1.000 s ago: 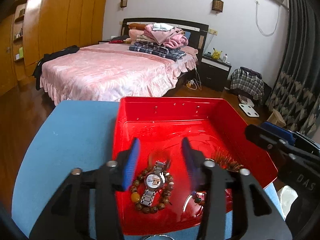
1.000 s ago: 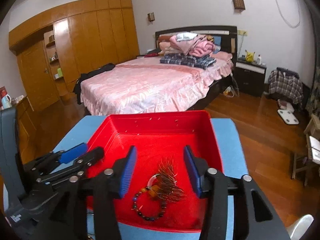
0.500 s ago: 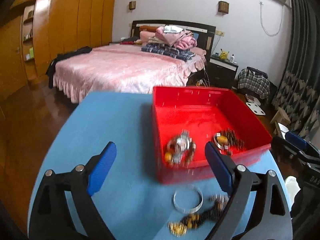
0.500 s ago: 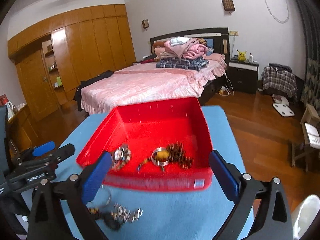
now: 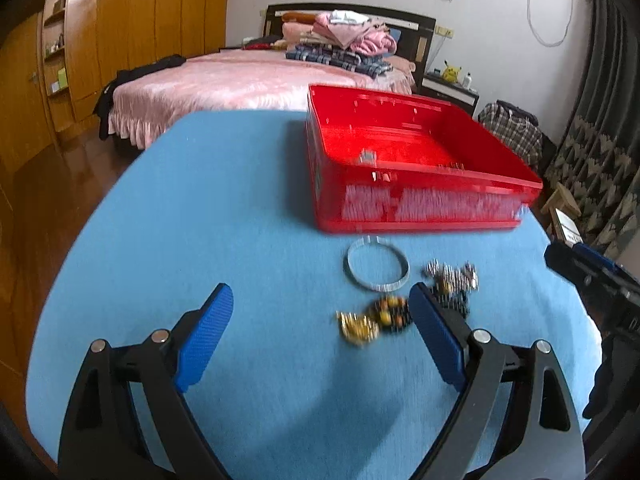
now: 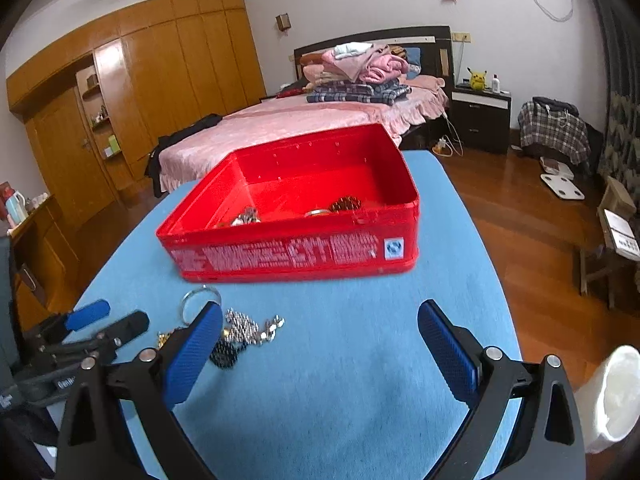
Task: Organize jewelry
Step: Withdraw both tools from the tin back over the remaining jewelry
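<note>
Left wrist view: the left gripper [image 5: 320,332] gapes empty above the blue table [image 5: 208,208]; a silver bangle [image 5: 377,264] and tangled jewelry [image 5: 404,308] lie just before the red box [image 5: 416,204].

Right wrist view: the right gripper [image 6: 320,344] is spread wide, empty; beaded chains [image 6: 244,332] lie before the box, more pieces inside.

A red box [image 6: 296,248] is set open on the blue table [image 6: 360,360], some jewelry inside; a silver bangle [image 5: 377,266] and beaded pieces [image 5: 450,280] are laid just before it.
</note>
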